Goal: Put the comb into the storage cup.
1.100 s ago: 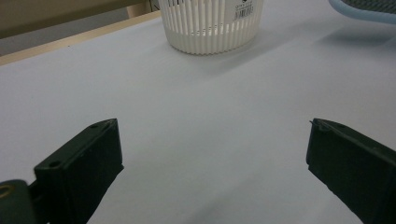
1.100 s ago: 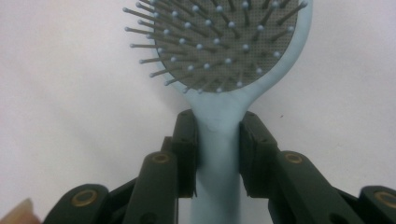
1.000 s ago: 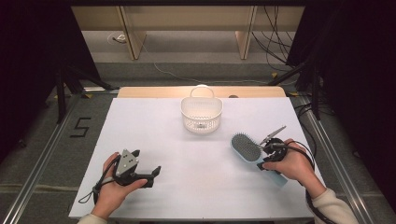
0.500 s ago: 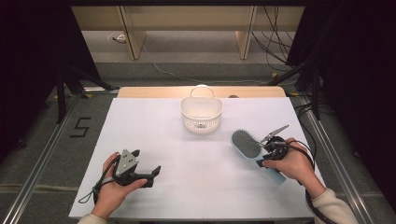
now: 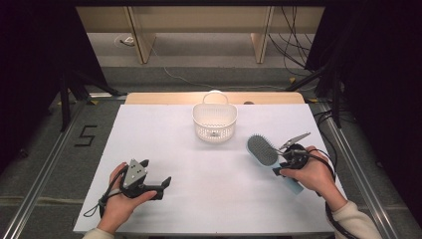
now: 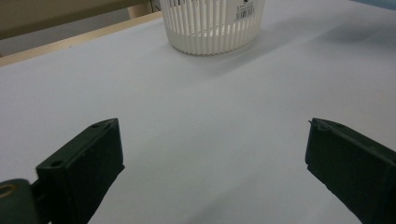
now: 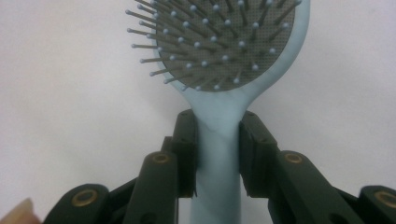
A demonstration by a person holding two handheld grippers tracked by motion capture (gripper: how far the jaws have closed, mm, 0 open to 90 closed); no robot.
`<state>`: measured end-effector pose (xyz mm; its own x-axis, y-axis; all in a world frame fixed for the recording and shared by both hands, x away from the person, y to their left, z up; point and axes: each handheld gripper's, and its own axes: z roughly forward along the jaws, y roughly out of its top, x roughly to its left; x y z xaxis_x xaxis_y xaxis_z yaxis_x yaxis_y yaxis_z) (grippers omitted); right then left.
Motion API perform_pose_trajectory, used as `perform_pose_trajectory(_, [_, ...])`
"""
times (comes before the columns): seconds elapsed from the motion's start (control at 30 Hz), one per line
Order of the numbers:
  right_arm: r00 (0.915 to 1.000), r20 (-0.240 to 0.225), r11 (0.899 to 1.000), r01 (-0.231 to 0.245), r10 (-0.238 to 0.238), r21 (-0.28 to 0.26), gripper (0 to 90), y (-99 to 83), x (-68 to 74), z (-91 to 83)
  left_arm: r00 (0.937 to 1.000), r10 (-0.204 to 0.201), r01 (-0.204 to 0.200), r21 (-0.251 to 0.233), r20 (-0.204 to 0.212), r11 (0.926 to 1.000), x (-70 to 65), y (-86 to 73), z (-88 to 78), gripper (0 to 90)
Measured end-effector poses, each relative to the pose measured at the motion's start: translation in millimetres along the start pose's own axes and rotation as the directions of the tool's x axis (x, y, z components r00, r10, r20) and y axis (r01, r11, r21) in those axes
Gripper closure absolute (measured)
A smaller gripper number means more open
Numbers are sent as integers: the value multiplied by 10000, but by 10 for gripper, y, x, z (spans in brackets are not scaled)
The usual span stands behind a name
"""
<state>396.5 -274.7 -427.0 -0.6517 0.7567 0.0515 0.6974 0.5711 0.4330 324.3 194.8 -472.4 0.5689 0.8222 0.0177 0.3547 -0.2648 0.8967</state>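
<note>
Little has shifted since a second ago — right gripper (image 7: 217,154) clamps the hairbrush (image 5: 263,152) at its neck, near the basket (image 5: 215,122); likely light, stiff, slightly slick plastic; left gripper (image 6: 210,163) released.

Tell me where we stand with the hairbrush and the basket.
Done: the right gripper is clamped on the light blue hairbrush at its handle neck, bristles up. In hand: the brush sits low over the white table, right of the white basket. Left: the basket looks empty, so carrying the brush over likely remains. The left gripper rests open.
</note>
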Motion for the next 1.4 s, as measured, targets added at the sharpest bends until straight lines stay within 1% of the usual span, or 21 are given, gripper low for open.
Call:
perform_pose_trajectory(0.23, [9999, 68, 9995, -86, 88, -288, 715, 4, -8, -19, 10000, -8, 8, -4, -12, 10000, 1, 1, -1, 36])
perform_pose_trajectory(0.63, [9997, 133, 9979, -209, 217, -621, 715, 11, -19, -40, 10000, -18, 18, -14, -36, 10000, 3, 1, 0, 37])
perform_pose_trajectory(0.77, [9989, 97, 9954, -449, 459, -841, 715, 15, -23, -50, 10000, -41, 40, -31, -46, 10000, 2, 2, 0, 38])
perform_pose_trajectory(1.0, [9980, 180, 9909, -583, 609, -1210, 715, 16, -39, -68, 10000, -44, 44, -35, -47, 10000, 2, 2, 1, 39])
perform_pose_trajectory(1.17, [9971, 202, 9882, -706, 740, -1363, 715, 13, -56, -75, 10000, -43, 42, -28, -58, 10000, 3, 1, 2, 39])
perform_pose_trajectory(1.4, [9964, 237, 9841, -762, 810, -1602, 716, 17, -60, -88, 10000, -34, 34, -29, -70, 10000, 3, 2, 1, 39])
